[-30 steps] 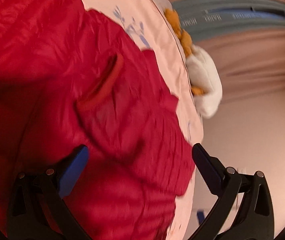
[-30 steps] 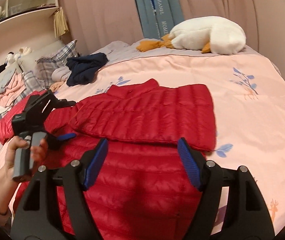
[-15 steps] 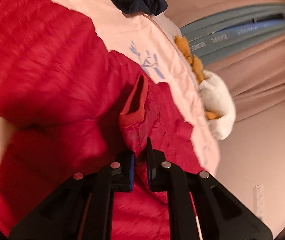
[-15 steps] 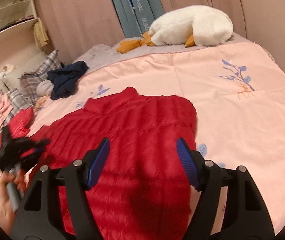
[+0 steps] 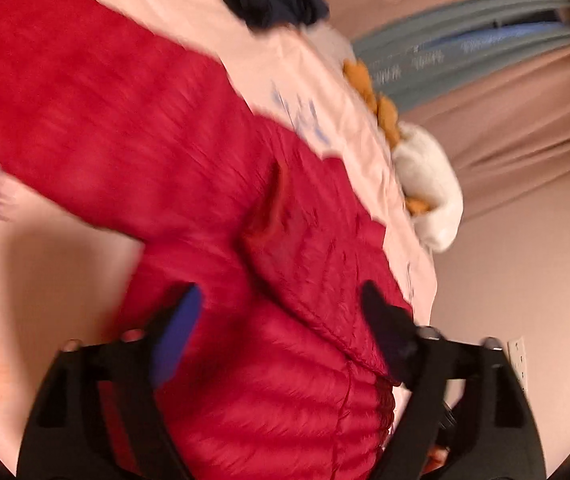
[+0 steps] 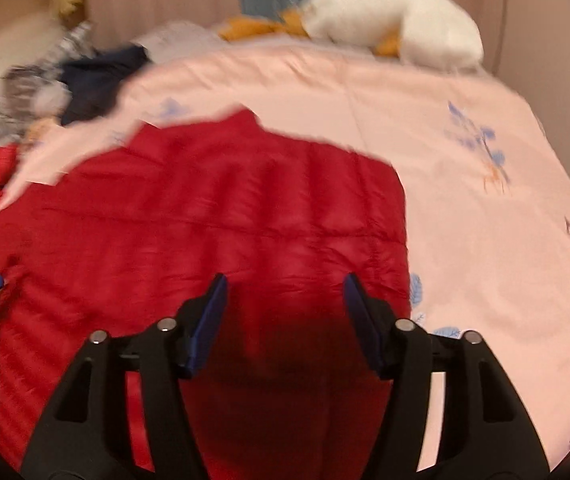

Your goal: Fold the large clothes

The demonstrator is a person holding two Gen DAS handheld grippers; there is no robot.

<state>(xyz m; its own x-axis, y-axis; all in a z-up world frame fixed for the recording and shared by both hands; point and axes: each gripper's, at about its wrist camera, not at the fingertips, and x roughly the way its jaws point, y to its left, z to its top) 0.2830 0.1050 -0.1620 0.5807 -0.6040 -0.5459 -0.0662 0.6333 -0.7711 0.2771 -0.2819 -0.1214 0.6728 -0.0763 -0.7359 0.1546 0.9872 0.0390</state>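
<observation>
Bedroom, pink bedsheet [image 6: 425,128] (floral print), plush goose [image 6: 397,20], curtains [image 5: 505,120]

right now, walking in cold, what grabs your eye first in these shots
The big red puffer jacket spread flat on the pink bedsheet dominates both views. At the bed's far edge lies a white plush goose, with a dark navy garment bunched at the far left.

Dim warm light, heavy motion blur
</observation>
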